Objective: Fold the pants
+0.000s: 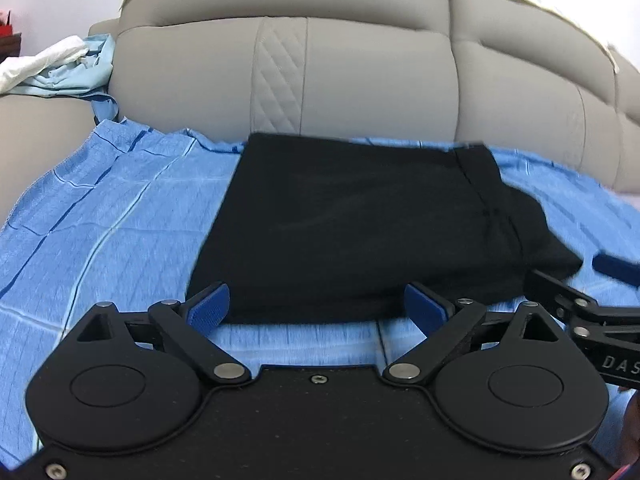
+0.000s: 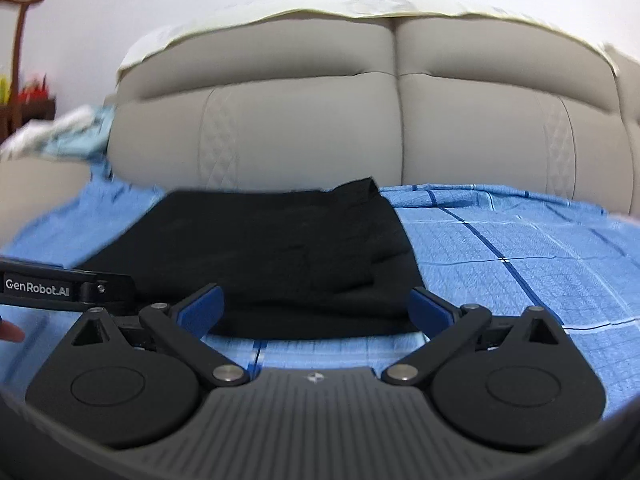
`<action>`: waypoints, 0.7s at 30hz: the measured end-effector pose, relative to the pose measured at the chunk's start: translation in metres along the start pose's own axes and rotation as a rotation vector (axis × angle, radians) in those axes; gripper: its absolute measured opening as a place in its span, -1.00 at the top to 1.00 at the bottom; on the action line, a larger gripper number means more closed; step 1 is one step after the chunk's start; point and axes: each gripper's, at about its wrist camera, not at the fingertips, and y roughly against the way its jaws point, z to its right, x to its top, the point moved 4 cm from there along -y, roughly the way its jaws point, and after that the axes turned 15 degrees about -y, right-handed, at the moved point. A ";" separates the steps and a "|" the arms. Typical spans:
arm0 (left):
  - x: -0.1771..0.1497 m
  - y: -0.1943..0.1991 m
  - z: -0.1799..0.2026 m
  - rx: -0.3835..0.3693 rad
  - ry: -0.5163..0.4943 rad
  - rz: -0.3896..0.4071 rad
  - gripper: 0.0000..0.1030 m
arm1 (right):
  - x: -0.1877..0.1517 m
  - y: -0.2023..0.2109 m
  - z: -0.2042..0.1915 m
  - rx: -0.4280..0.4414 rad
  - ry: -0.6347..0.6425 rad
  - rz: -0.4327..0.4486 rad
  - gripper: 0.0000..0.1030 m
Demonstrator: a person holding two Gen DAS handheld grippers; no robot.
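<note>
Black pants (image 1: pixel 352 224) lie folded into a compact rectangle on a blue checked sheet (image 1: pixel 120 216), in front of the sofa back. A seam and a bunched layer show along their right side. My left gripper (image 1: pixel 318 304) is open, its blue-padded fingers just at the pants' near edge, holding nothing. In the right wrist view the same pants (image 2: pixel 272 256) lie ahead, and my right gripper (image 2: pixel 318 308) is open and empty at their near edge. The right gripper's arm (image 1: pixel 592 312) shows at the right in the left wrist view; the left gripper's body (image 2: pixel 60 286) shows at the left in the right wrist view.
A beige padded sofa back (image 1: pixel 360 72) rises right behind the pants. A crumpled pile of white and light blue cloth (image 1: pixel 60 68) lies on the sofa arm at the far left. The blue sheet (image 2: pixel 520 256) stretches to the right. A dark wooden stand (image 2: pixel 20 60) is at far left.
</note>
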 end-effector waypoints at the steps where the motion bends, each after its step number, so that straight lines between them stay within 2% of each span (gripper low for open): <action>1: -0.004 0.000 0.003 0.012 -0.013 -0.001 -0.86 | -0.004 0.001 -0.002 -0.006 0.024 0.001 -1.00; 6: -0.018 -0.007 0.011 0.031 -0.016 -0.025 -0.97 | -0.022 0.001 -0.009 -0.053 0.095 -0.012 -1.00; 9: -0.021 -0.008 0.014 0.051 -0.031 -0.007 -1.00 | -0.030 -0.002 -0.006 -0.064 0.089 -0.034 -1.00; 15: -0.020 -0.010 0.013 0.055 -0.032 0.007 -1.00 | -0.029 -0.009 0.000 -0.024 0.048 -0.078 -1.00; 21: -0.023 -0.010 0.013 0.053 -0.032 0.021 -1.00 | -0.031 -0.008 0.001 -0.016 0.049 -0.074 -1.00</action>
